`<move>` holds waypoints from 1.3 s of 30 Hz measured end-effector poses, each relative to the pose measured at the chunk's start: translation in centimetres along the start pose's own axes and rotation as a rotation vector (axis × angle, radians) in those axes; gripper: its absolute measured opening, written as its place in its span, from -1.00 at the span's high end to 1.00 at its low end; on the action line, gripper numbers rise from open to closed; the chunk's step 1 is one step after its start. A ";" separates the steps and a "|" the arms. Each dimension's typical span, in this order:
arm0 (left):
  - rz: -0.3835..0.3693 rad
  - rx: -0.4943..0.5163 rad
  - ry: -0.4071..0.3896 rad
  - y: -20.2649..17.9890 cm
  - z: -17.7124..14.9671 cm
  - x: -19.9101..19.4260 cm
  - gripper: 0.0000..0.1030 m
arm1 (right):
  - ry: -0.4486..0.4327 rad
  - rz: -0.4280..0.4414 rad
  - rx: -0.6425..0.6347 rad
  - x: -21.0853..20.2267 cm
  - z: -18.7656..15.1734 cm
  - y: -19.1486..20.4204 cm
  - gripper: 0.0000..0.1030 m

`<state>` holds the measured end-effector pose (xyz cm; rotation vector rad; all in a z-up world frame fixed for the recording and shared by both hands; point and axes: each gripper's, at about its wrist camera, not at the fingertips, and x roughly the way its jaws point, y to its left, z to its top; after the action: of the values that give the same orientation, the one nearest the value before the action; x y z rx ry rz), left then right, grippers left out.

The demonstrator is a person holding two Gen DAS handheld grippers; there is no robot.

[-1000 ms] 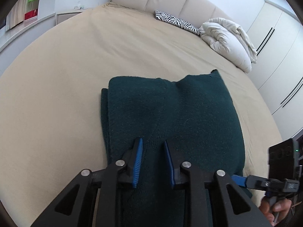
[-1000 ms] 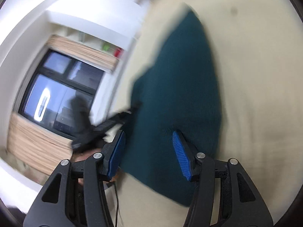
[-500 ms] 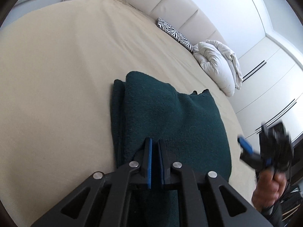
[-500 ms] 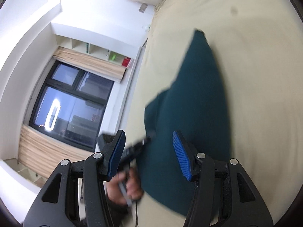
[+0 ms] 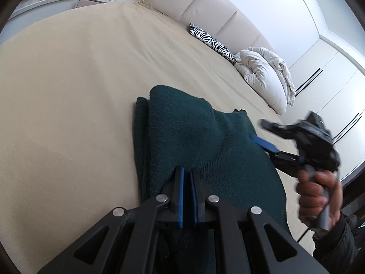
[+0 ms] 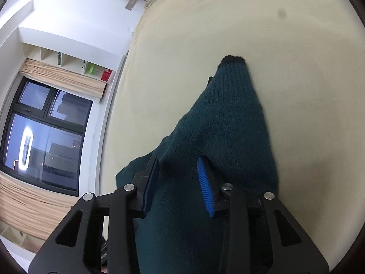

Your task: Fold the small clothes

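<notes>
Beige bed point(image 5: 68, 86) fills both views. Dark green knit garment point(image 5: 194, 137) lies folded on it. Left gripper point(image 5: 187, 178) at garment's near edge, jaws pinched together on the knit. Right gripper point(image 6: 178, 166) over garment's right side, jaws closing, still apart, fabric between. Beyond garment: white duvet point(image 5: 264, 75).

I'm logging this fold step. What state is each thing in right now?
green knit garment: folded in layers, flat on the bed.
left gripper: shut on the garment's near edge.
right gripper: open over the garment, jaws just closing.
white duvet: bundled by the headboard.
</notes>
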<state>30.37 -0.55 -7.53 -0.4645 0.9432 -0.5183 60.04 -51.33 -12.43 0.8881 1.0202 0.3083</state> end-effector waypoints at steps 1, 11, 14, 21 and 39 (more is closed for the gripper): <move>-0.001 0.000 0.000 0.1 0.0 0.0 0.78 | -0.017 0.079 -0.007 -1.6 -1.0 0.5 0.17; -0.008 -0.001 0.002 0.7 -0.2 -0.3 0.79 | 0.053 0.302 -0.016 -5.3 -16.5 -5.9 0.32; -0.007 -0.002 0.003 0.7 -0.1 -0.3 0.79 | 0.082 0.241 0.030 -6.3 -16.5 -4.7 0.34; -0.015 -0.005 -0.001 0.8 -0.2 -0.3 0.79 | 0.219 0.182 -0.112 -5.1 -21.0 -2.0 -0.19; 0.033 -0.195 0.046 2.8 2.0 -4.5 -0.20 | -0.038 0.110 -0.014 -14.6 -12.9 -4.2 -0.60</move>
<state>30.45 4.64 -5.25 -0.6138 1.0488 -0.4094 40.94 -56.36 -9.69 0.9358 0.9352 0.3894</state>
